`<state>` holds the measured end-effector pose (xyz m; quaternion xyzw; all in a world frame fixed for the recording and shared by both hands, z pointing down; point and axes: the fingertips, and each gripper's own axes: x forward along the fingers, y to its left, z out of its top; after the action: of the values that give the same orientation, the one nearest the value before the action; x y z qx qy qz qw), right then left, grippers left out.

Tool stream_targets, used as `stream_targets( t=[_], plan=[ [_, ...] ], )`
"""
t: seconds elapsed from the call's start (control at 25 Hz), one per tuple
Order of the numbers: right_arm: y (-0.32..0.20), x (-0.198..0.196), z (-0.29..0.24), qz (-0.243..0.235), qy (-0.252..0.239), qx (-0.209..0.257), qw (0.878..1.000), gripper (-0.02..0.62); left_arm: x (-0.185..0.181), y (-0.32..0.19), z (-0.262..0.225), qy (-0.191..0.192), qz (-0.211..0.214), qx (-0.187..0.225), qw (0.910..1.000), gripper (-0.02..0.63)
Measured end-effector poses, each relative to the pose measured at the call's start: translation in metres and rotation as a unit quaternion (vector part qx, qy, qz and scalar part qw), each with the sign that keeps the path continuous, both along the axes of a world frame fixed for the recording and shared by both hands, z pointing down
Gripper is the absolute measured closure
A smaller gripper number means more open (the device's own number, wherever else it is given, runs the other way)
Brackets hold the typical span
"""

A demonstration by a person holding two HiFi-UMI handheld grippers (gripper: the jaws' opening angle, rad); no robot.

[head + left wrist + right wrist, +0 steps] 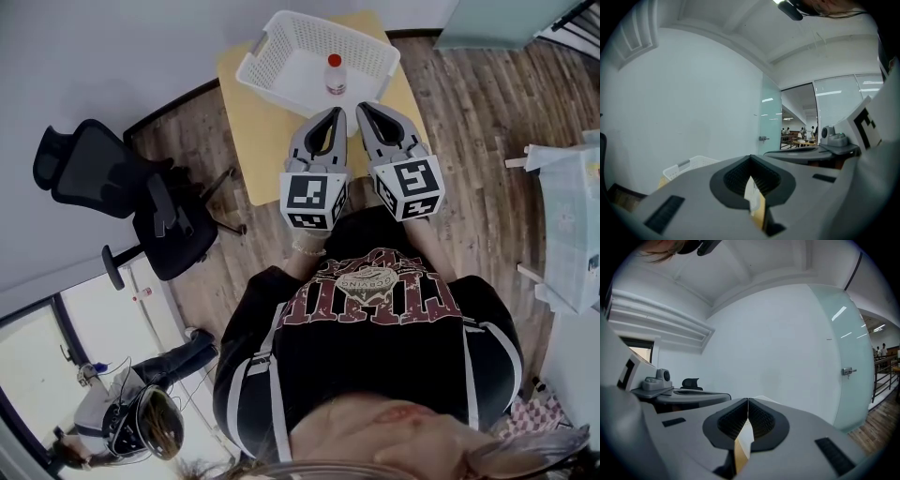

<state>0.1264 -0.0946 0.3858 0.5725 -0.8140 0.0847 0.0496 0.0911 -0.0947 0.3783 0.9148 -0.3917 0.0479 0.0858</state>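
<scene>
My two grippers are held side by side above the near part of a yellow table (258,127). The left gripper (337,112) is shut, its tips meeting with nothing between them; in its own view the left gripper (750,157) points toward a pale wall. The right gripper (360,106) is shut and empty too, and the right gripper (748,400) faces the same wall. Just beyond both tips stands a white slatted basket (272,52) holding a small red-capped bottle (335,75). A corner of the basket (686,165) shows in the left gripper view.
A black office chair (117,187) stands left of the table on the wooden floor. A person (141,412) sits at the lower left. A pale covered table (572,206) is at the right. A frosted glass door (843,357) lies to the right of the wall.
</scene>
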Motion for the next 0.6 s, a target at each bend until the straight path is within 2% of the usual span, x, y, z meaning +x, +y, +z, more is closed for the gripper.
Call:
stream_targets(
  t=[0.6],
  plan=[
    [-0.043,-0.012,0.006,0.033,0.004,-0.007,0.999,0.577,-0.010,-0.045,0.005,0.002,0.033,-0.005,0.9994,0.560]
  ],
)
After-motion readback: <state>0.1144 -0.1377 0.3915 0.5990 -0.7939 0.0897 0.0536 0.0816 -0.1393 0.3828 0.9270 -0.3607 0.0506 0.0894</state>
